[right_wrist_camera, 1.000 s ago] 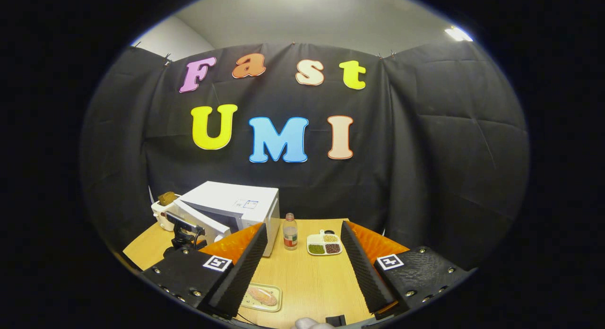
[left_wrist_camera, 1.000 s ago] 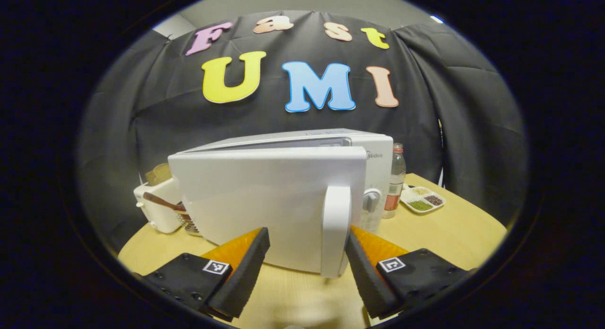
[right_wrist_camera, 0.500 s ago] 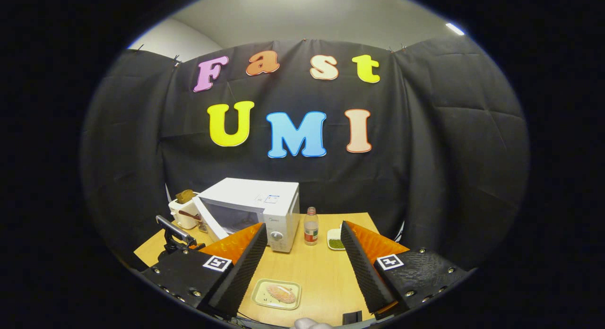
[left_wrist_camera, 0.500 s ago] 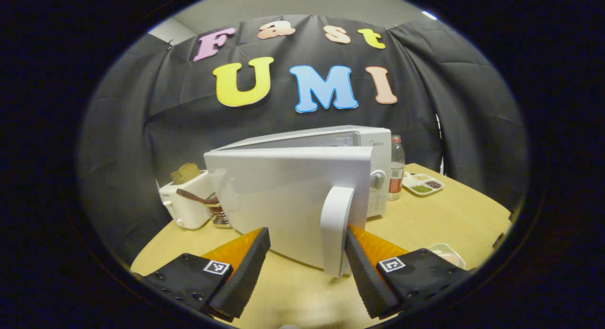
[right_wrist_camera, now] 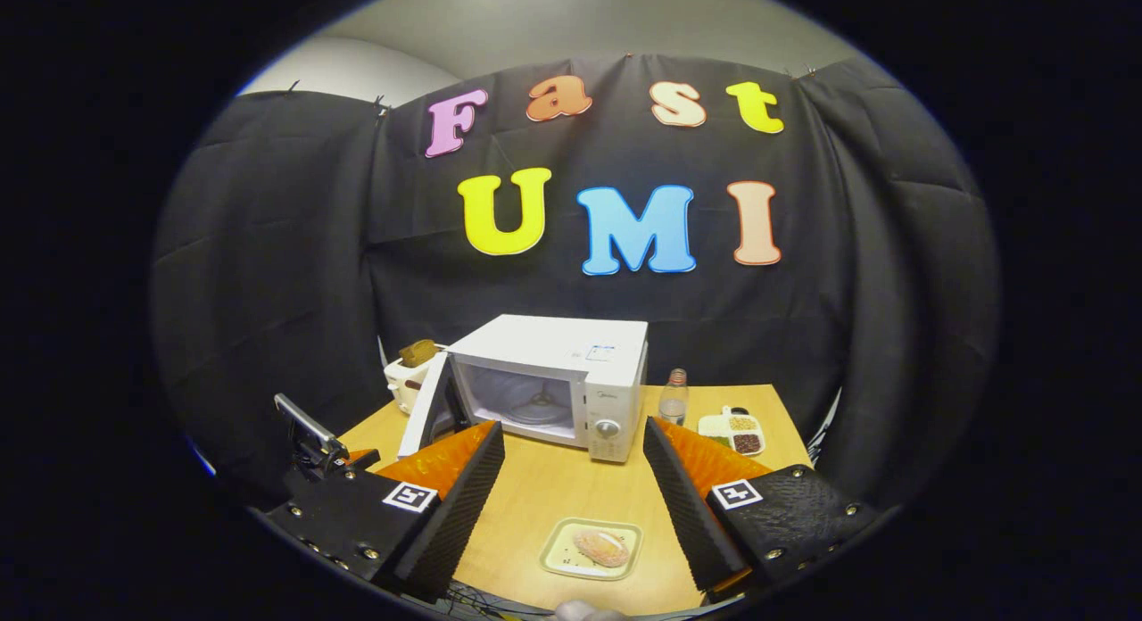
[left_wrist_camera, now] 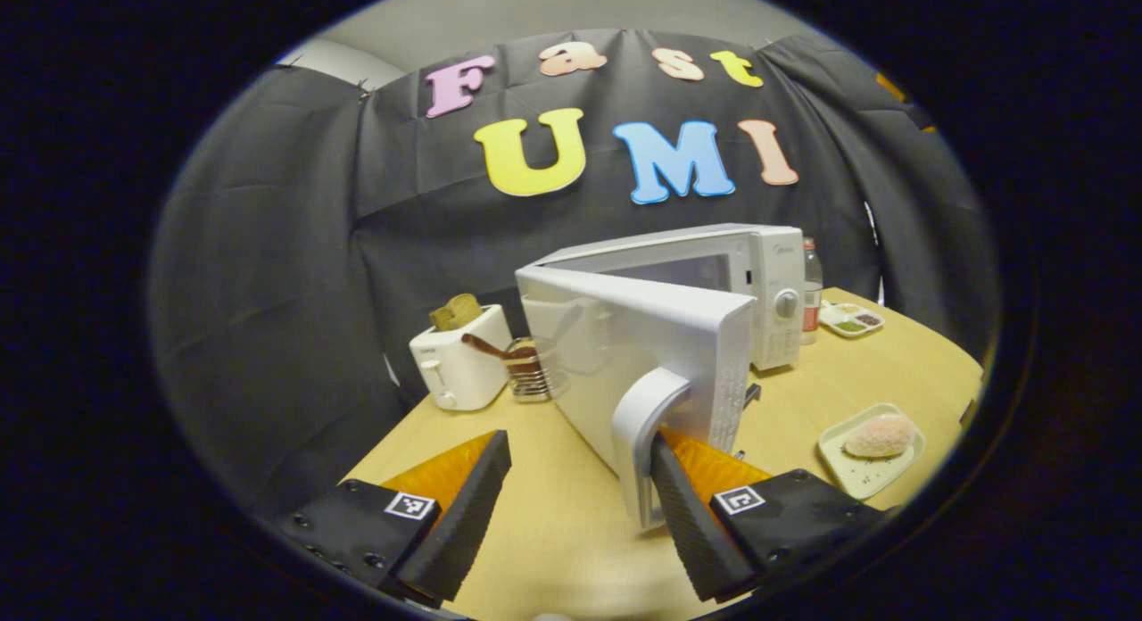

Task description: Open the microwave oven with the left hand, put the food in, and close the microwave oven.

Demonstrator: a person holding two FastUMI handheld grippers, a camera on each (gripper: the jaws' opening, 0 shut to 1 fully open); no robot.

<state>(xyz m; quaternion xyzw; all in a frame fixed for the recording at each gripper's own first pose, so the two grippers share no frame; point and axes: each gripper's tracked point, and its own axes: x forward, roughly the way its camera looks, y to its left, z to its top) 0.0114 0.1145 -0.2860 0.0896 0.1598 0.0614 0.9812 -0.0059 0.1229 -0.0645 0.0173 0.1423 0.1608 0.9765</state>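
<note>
The white microwave (left_wrist_camera: 758,282) stands on the wooden table with its door (left_wrist_camera: 642,353) swung wide open. My left gripper (left_wrist_camera: 575,505) is open, and its right-hand finger rests against the inner side of the door handle (left_wrist_camera: 644,425). In the right gripper view the microwave (right_wrist_camera: 571,362) shows its cavity with the turntable inside, and the door (right_wrist_camera: 426,411) stands out to the left. The food, a breaded piece on a pale plate (right_wrist_camera: 591,550), lies near the table's front edge, below my open right gripper (right_wrist_camera: 575,505). The plate (left_wrist_camera: 870,438) also lies right of the door.
A white toaster (left_wrist_camera: 455,367) with bread and a wire rack (left_wrist_camera: 528,376) stand left of the microwave. A bottle (right_wrist_camera: 674,398) and a divided dish of grains (right_wrist_camera: 733,429) sit to its right. The left gripper's body (right_wrist_camera: 312,438) shows at the table's left edge.
The microwave door has swung from nearly shut to wide open, drawn by my left gripper's finger behind the handle. The right gripper's view has shifted so the food plate lies centred between its fingers.
</note>
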